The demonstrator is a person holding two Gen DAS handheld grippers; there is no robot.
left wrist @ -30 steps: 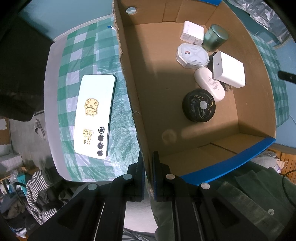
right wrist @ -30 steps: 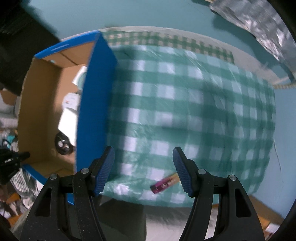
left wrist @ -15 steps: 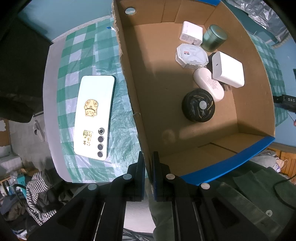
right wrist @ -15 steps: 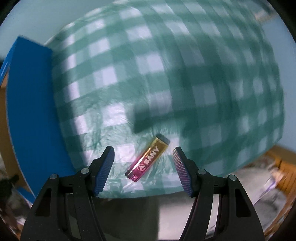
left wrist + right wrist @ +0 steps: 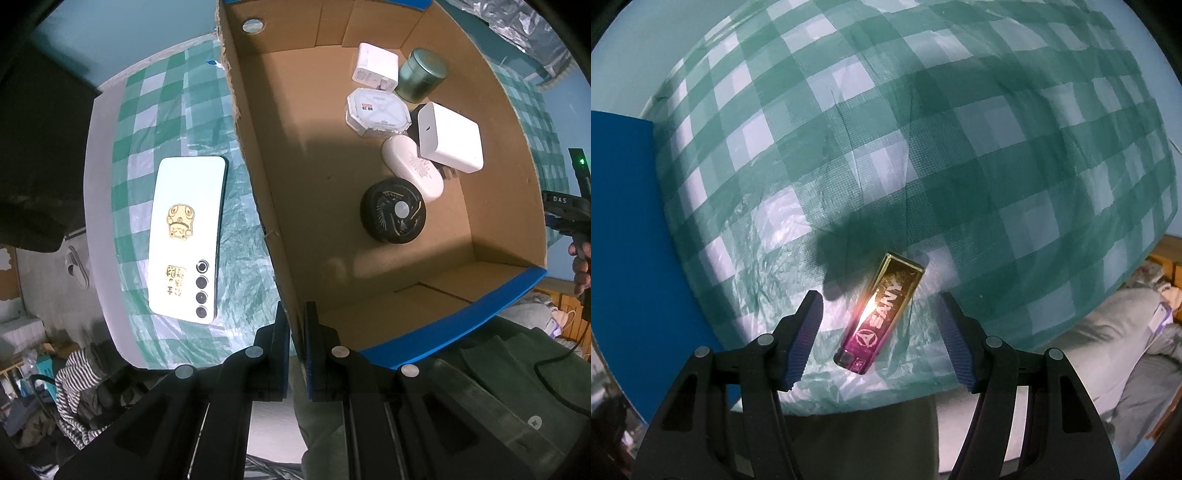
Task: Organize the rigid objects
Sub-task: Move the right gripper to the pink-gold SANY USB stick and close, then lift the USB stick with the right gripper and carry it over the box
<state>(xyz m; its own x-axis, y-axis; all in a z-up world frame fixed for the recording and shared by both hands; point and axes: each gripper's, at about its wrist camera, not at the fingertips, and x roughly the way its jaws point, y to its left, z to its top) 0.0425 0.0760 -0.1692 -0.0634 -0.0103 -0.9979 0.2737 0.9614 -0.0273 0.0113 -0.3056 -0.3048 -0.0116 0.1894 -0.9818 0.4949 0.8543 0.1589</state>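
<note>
- A glare is washing out part of the lighter (image 5: 881,312).
- My right gripper (image 5: 881,341) is closing its jaws, still clear, the lighter lying between them on the checked surface (image 5: 960,155).
- My left gripper (image 5: 293,347) is clamping the cardboard box (image 5: 266,206) wall.

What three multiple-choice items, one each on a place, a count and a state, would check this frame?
1. Where does the phone lie?
A. inside the cardboard box
B. on the checked cloth beside the box
C. between gripper jaws

2. How many things lie in the cardboard box?
A. three
B. six
C. nine

3. How does the right gripper stand to the lighter?
A. open, jaws either side, not touching
C. shut on it
B. away from it

Key: 1 B, it rests on the cloth left of the box wall. 2 B, six show on the floor. 3 A, gaps show both sides.
</note>
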